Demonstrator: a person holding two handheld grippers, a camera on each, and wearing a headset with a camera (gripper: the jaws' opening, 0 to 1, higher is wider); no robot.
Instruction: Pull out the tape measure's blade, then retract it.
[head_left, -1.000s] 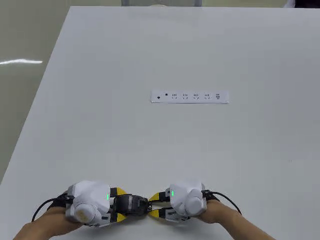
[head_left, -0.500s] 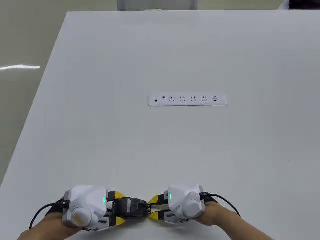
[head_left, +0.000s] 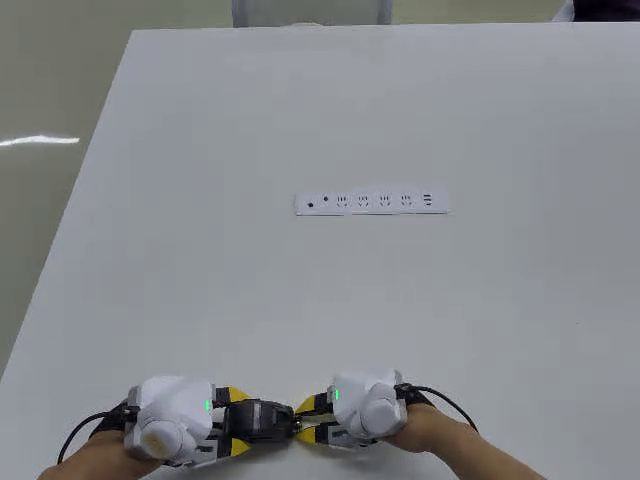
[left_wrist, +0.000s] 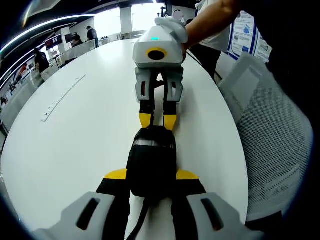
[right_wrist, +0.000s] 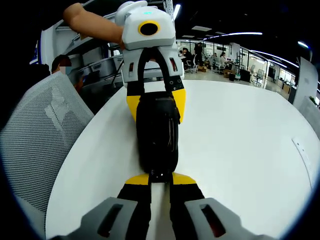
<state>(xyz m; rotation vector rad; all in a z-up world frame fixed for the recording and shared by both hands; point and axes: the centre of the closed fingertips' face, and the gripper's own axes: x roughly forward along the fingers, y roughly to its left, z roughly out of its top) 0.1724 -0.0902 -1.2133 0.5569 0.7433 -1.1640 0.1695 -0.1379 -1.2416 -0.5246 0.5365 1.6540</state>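
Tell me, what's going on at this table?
A person is working a black tape measure with two hand-held grippers near the edge of a white table. The left gripper is clamped on its case. The right gripper faces it, jaws around the end where the blade comes out; whether they have pinched the tip is unclear. No blade is drawn out yet.
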